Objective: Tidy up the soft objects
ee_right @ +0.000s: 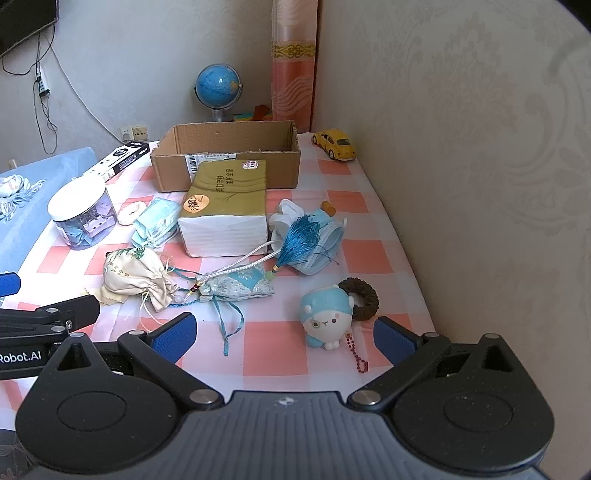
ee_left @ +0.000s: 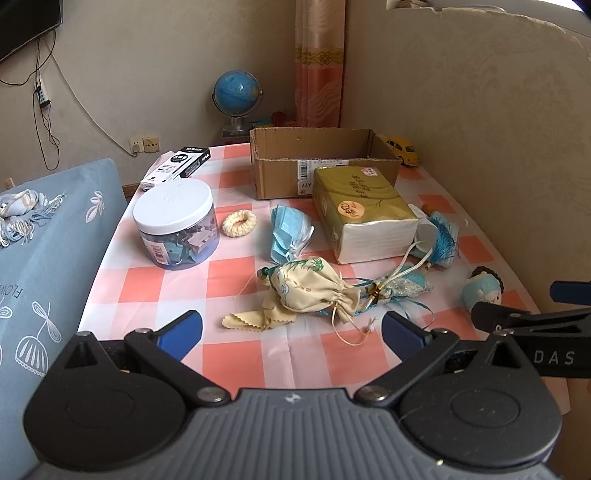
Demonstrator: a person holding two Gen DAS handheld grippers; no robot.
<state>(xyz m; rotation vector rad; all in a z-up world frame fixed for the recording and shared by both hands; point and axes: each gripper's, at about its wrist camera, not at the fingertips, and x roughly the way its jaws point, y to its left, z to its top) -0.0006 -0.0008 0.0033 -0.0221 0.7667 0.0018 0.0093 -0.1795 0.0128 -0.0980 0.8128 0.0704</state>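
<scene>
Beige walls with a faint embossed floral pattern (ee_right: 480,147) meet in a corner, where a peach-and-pink patterned curtain (ee_left: 320,62) hangs. The tabletop, spread with a pink-and-white checked cloth (ee_left: 236,284), stands against the right-hand wall. On its left is a blue-grey cushioned seat printed with white leaves (ee_left: 48,266). A dark flat screen (ee_left: 26,26) hangs on the left wall, with black and white cables (ee_left: 46,110) running down to beige wall sockets (ee_left: 146,144). Soft daylight fills the room.
</scene>
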